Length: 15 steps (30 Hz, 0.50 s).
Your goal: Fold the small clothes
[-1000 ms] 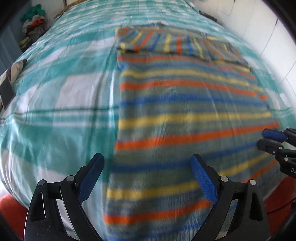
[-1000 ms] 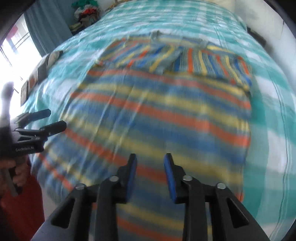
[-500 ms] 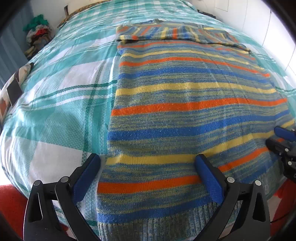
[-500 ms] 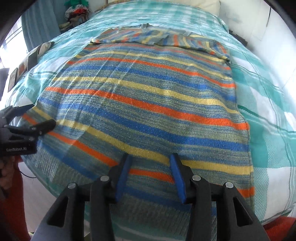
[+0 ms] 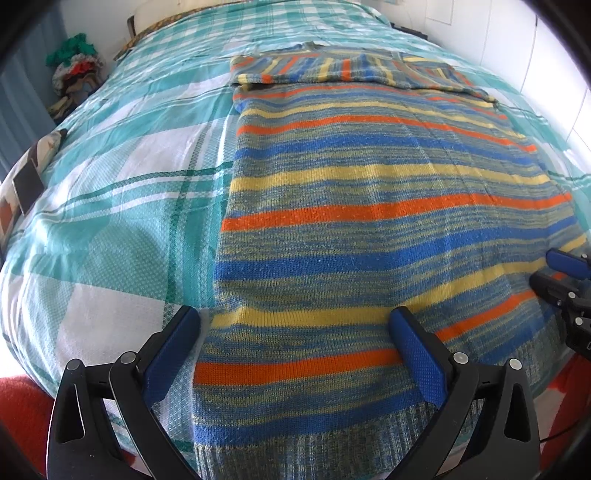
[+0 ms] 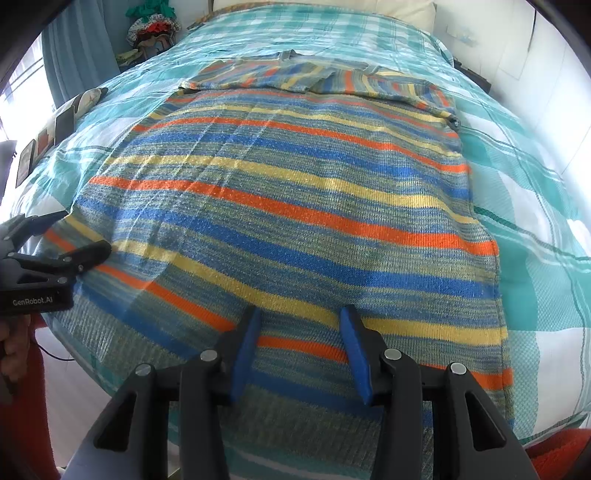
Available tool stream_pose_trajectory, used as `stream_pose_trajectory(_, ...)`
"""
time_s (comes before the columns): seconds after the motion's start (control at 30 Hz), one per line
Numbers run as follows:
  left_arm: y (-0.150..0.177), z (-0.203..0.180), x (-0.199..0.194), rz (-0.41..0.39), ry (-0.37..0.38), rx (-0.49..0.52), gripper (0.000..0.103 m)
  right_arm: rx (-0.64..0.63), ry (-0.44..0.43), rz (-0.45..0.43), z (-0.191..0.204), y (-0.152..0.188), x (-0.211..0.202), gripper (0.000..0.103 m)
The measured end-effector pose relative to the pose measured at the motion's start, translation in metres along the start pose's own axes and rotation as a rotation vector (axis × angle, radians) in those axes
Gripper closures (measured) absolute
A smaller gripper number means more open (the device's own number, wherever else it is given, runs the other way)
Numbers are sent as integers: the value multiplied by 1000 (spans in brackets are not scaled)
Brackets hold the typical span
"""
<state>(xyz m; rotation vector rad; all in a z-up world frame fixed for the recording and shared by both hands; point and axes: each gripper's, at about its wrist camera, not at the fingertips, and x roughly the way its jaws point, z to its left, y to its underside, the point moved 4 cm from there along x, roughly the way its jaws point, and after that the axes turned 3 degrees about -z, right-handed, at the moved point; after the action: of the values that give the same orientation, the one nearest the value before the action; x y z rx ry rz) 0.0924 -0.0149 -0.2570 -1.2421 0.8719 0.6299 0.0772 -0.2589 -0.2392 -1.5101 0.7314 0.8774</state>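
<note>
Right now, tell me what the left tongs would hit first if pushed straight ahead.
Most likely the sweater: the open left tongs straddle its near left edge just above the hem. One finger is over the bedspread instead. Height above the fabric is unclear.

Wide-open left gripper over striped sweater, perhaps touching.

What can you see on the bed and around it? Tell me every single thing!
Sweater: one, striped blue, orange, yellow and grey-green, flat on the bed, sleeves folded across its far end.
Bedspread: one, teal and white checks, under the sweater.
Clothes pile: one, green, red and white, beyond the bed's far left corner.
Pillow: one, cream, at the head.
Left claw: one, black with blue pads, open over the hem's left corner.
Right claw: one, same colours, open over the hem.
</note>
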Motion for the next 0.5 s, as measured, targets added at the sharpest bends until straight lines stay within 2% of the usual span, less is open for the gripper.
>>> stream_pose_trajectory(0.5,0,-1,0,-10,-2,9,1,-5,10,-5,1,0,0,57)
